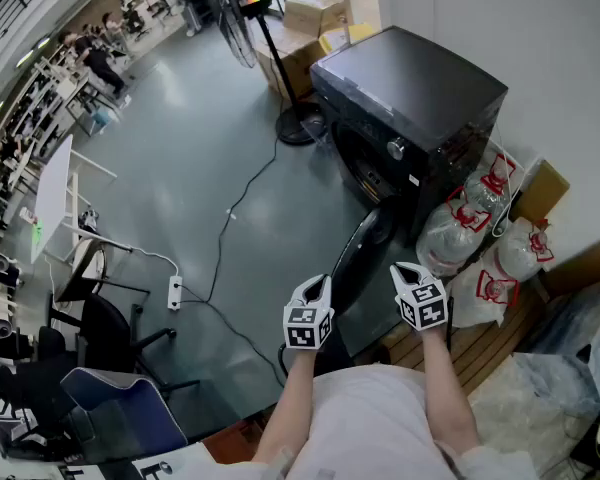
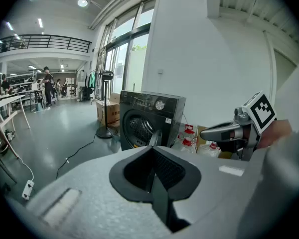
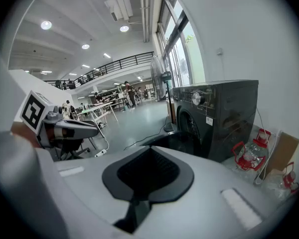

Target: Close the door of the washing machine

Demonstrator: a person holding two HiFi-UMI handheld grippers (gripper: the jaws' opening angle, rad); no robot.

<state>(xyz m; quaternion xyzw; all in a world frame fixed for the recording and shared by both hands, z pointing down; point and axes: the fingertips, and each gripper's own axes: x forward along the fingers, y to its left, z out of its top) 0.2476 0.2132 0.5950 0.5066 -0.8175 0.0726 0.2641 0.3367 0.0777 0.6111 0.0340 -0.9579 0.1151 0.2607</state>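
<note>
Both of your tools, the left gripper (image 1: 318, 286) and the right gripper (image 1: 404, 271), sit at lower centre, jaws pressed together on nothing. You have the washing machine (image 1: 420, 98) at upper right, its door (image 1: 356, 256) hanging open, just above and between the grippers.

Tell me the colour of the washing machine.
The washing machine is black, which shows best in the left gripper view.

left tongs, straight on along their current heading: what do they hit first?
Most likely the open door of the washing machine, which shows edge-on just beyond the shut left tongs. Depth is hard to judge.
</note>
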